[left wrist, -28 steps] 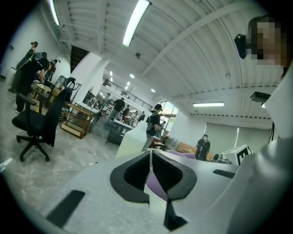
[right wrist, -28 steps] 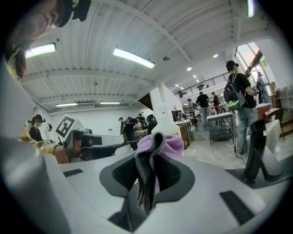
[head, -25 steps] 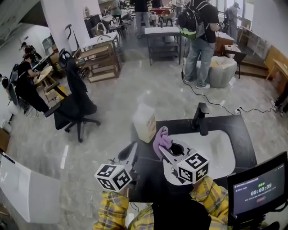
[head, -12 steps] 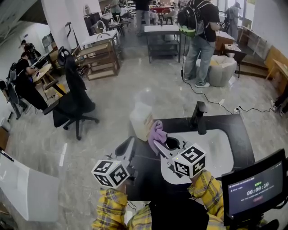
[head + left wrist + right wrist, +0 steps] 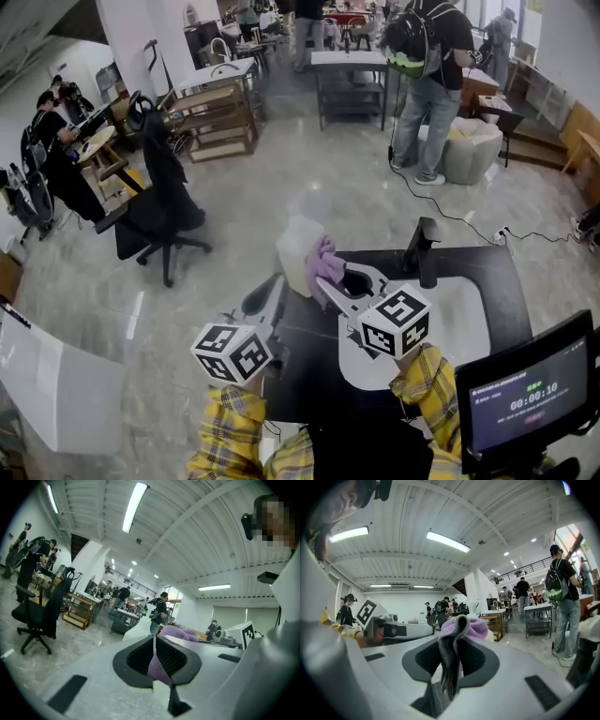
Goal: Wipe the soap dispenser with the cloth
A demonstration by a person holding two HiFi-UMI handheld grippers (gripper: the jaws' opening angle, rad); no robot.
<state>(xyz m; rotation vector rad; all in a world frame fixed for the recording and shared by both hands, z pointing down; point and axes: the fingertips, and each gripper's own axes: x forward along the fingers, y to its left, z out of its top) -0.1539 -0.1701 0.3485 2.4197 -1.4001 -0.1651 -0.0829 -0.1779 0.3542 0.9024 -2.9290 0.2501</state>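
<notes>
– Workshop hall: pale marble floor, benches and people along the far side, one person with a backpack at one o'clock. Nearer in?
– Dark counter with a white basin sunk in it. Black faucet at the basin's twelve o'clock. Black office chair out at ten o'clock, timer screen at four.
– And the soap dispenser?
– Translucent whitish bottle, squarish body, upright on the counter's far-left corner, at ten o'clock from the basin. Top blurred; no detail there.
– The cloth?
– Lilac, bunched, grey along one fold. Sits at the bottle's three o'clock and overlaps its right flank in the head view. Actual contact not confirmable.
– State of the right gripper?
– Clenched on the cloth. Its own view shows the fold pinched between the black pads, with the rest of the cloth bulging above the tips. It points toward eleven o'clock, at the bottle.
– The left gripper?
– Jaws closed, tips meeting. It lies at the bottle's seven o'clock, just beside the base; touching or not, can't tell. In its own view lilac shows through the slit below the tips; can't tell whether that cloth is caught there or lies beyond. The white bottle shows just past the tips.
– Anything else?
– Yellow plaid sleeves at six o'clock.
</notes>
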